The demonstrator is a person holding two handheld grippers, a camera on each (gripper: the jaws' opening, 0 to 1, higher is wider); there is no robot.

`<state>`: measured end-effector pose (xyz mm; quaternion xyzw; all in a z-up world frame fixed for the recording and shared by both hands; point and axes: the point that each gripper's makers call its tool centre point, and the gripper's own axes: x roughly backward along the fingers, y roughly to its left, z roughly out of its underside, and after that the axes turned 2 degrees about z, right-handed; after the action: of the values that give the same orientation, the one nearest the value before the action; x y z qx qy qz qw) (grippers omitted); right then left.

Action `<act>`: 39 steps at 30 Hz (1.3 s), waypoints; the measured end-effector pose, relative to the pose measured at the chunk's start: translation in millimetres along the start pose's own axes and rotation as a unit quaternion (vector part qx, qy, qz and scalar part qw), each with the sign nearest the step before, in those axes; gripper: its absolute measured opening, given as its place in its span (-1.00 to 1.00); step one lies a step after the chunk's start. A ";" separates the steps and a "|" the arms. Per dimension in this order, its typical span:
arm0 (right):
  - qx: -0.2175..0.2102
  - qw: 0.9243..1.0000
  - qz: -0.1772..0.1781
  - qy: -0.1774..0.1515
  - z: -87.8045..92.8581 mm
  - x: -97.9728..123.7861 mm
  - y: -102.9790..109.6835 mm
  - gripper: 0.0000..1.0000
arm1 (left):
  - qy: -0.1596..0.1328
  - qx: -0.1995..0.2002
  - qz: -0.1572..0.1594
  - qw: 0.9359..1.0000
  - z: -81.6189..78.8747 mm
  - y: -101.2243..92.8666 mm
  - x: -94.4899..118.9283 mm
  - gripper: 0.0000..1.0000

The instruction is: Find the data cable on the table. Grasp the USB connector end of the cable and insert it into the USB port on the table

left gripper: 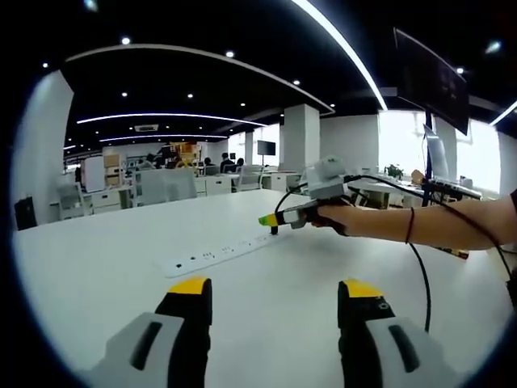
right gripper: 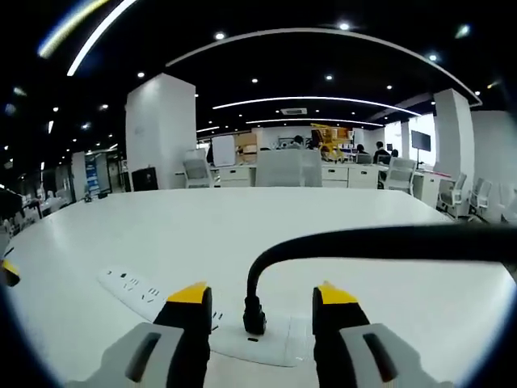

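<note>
Two grippers, one data cable [right gripper: 363, 240], one white power strip [right gripper: 137, 293], all on a white table [right gripper: 266, 222]. Item 1, USB connector [right gripper: 254, 314]: in the right gripper view it stands upright on the near end of the strip, at 6 o'clock, with its long axis on the 12-to-6 line. Its foot meets the strip's face, and the USB port is hidden beneath it. Whether the plug is fully seated cannot be told, though it looks to be in. From the plug the cable rises toward 12, bends over and runs off toward 3 o'clock. Item 2, right gripper [right gripper: 262, 293]: its jaws flank the connector, one at 7 o'clock and one at 5 o'clock. They are parted at a medium gap with daylight on both sides, so they touch nothing and hold nothing. The strip runs from between the jaws out toward 9 o'clock. Item 3, left gripper [left gripper: 275, 287]: its jaws are spread wide and it carries nothing. The strip lies ahead of it between 11 and 12 o'clock, well apart. A hand [left gripper: 339, 218] holds the right gripper over the strip's far end. Judgement: the right gripper is much the nearer, and any pressing home or letting go falls to it
</note>
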<state>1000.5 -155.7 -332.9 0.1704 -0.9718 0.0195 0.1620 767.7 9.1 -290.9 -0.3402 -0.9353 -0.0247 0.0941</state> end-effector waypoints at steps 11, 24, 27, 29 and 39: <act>0.001 0.999 -0.022 -0.024 -8.3 8.8 7.9 0.40 | -0.011 0.005 0.000 1.000 -6.1 0.2 0.9 0.30; 0.008 0.998 -0.038 -0.042 -16.8 31.7 16.6 0.43 | -0.023 0.013 -0.009 1.000 -14.4 3.5 6.2 0.40; 0.005 0.998 -0.043 -0.049 -20.2 38.4 20.4 0.44 | -0.030 0.015 -0.017 0.999 -17.3 5.5 10.2 0.40; 0.000 0.997 -0.048 -0.054 -22.1 44.1 23.6 0.44 | -0.034 0.017 -0.020 0.999 -18.8 6.2 13.1 0.41; -0.020 0.994 -0.063 -0.091 -29.8 86.5 48.3 0.42 | -0.062 0.016 -0.056 0.996 -34.0 15.7 34.1 0.43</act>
<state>916.4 -135.5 -276.1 0.2291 -0.9701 -0.0256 0.0766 757.5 38.9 -251.3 -0.2865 -0.9572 0.0058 0.0401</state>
